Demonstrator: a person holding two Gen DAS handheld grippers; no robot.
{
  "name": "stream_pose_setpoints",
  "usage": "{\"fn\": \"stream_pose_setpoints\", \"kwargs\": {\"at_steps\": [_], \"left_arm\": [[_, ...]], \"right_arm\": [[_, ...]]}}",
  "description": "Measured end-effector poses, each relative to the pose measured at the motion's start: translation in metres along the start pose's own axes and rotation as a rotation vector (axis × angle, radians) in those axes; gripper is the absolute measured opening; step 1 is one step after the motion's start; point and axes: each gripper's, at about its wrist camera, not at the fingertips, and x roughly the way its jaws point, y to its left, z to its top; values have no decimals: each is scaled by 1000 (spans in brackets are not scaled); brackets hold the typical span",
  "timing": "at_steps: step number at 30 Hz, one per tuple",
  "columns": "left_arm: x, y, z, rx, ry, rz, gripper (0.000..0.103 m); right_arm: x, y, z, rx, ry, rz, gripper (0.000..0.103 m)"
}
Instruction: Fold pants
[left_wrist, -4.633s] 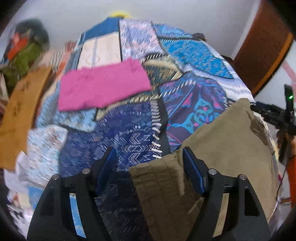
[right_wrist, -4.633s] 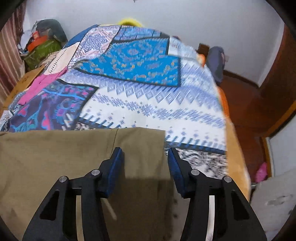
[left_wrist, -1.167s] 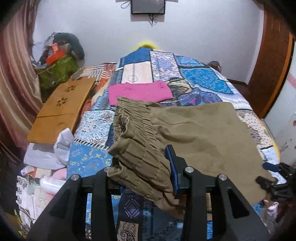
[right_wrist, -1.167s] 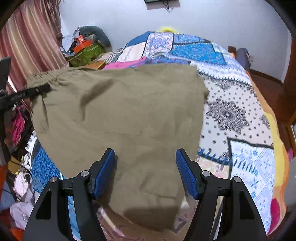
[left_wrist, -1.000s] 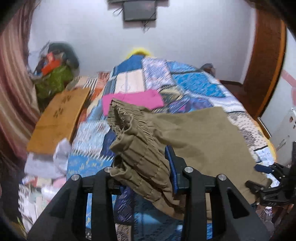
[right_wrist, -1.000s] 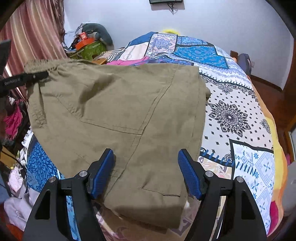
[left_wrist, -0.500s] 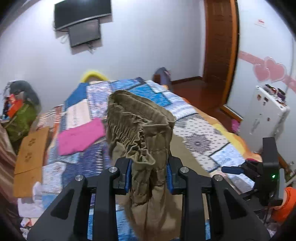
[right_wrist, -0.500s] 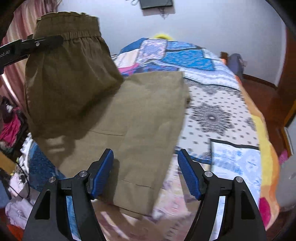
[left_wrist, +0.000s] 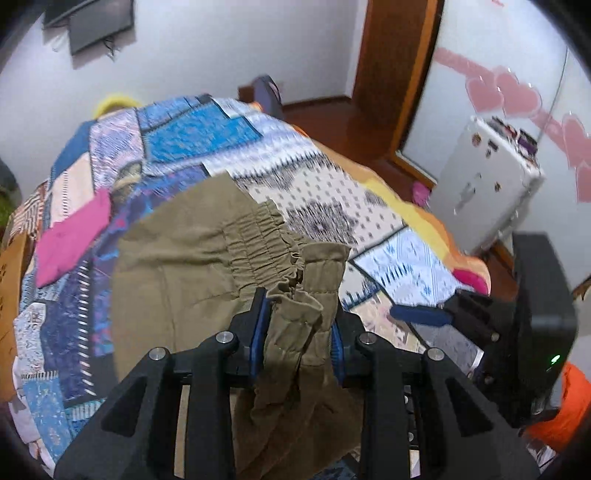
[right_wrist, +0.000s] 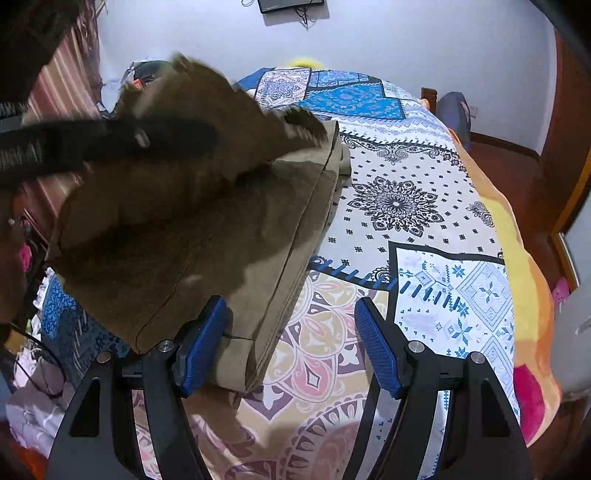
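The olive-brown pants (left_wrist: 184, 258) lie on the patchwork bedspread (left_wrist: 207, 136), with their elastic waistband (left_wrist: 258, 236) carried over toward the right side. My left gripper (left_wrist: 297, 325) is shut on the bunched waistband and holds it above the folded cloth. In the right wrist view the pants (right_wrist: 207, 229) show as a doubled layer, with the left gripper's dark blurred arm (right_wrist: 92, 144) across the top flap. My right gripper (right_wrist: 291, 336) is open and empty. It hovers over the bedspread (right_wrist: 406, 206) at the pants' near right corner.
A pink cloth (left_wrist: 74, 236) lies on the bed's left side. A white cabinet (left_wrist: 487, 177) and a wooden door (left_wrist: 399, 66) stand to the right. The right gripper (left_wrist: 480, 321) shows at the bed's right edge. Clutter lies on the floor at left (right_wrist: 29, 398).
My left gripper has swung the waistband up and across to the right, laying the top half over the lower half. My right gripper stays open near the same corner.
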Motion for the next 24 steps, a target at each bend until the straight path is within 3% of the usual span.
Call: {"fn": "stream_pose_setpoints", "kwargs": {"at_steps": [4,6,8,11,16,20,24], "left_arm": [[9,-8,-8,19,32,-7,39],[8,-11,-7,23,41,-27,59],[-1,-12,-7,19,21,-37,69],[-21,-14,-6,53,-22,-25,71],[-56,8,-6,40,-127,37,85],[-55,47,-11,9,-99,121,85],[-41,78,-29,-36,-36,152,85]], "right_arm": [[1,-2,-1,12,-2,9,69],[1,-2,-1,17,-3,8,69],[1,-2,0,16,-3,3,69],[-5,0,0,3,-2,-19,69],[-23,4,4,-30,-37,-36,69],[-44,11,13,-57,-85,-25,69],[-49,21,25,-80,-119,-22,69]]}}
